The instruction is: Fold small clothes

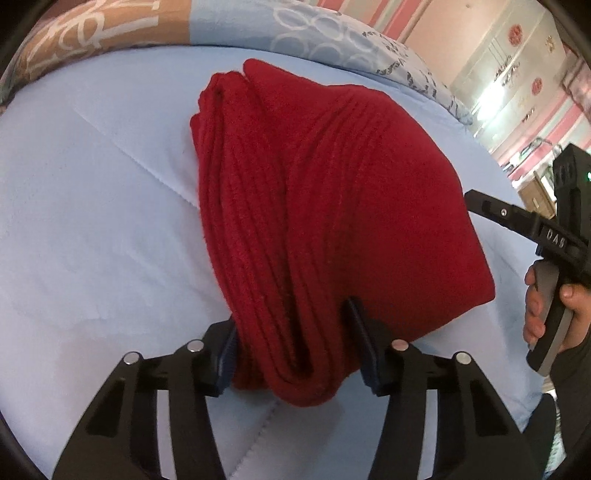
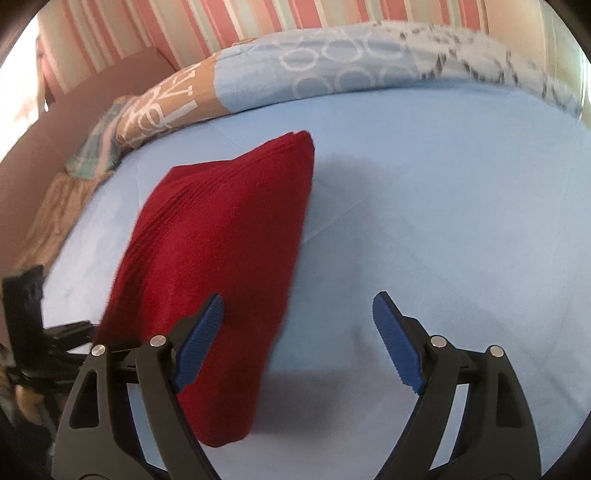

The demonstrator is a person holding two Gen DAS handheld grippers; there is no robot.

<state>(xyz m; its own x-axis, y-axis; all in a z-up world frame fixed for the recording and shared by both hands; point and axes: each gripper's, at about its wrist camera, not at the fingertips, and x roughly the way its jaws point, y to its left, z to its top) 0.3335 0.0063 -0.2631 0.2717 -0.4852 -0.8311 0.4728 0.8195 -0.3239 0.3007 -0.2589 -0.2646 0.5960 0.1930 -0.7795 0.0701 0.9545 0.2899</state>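
A red knitted garment [image 1: 332, 184], folded into a thick bundle, lies on a light blue quilt [image 1: 92, 221]. My left gripper [image 1: 293, 349] is shut on the bundle's near layered edge, with both pads pressed into the folds. In the right wrist view the same garment [image 2: 221, 240] lies to the left. My right gripper [image 2: 299, 301] stands open over the quilt beside its near right edge. Its left pad [image 2: 201, 339] overlaps the fabric in the picture, and nothing sits between the pads. A hand [image 1: 543, 306] holds that gripper's handle at the right of the left wrist view.
A patterned blue and tan blanket [image 2: 258, 70] lies along the far side of the bed. Behind it is a striped pink wall [image 2: 221, 26]. The quilt [image 2: 443, 203] stretches bare to the right of the garment.
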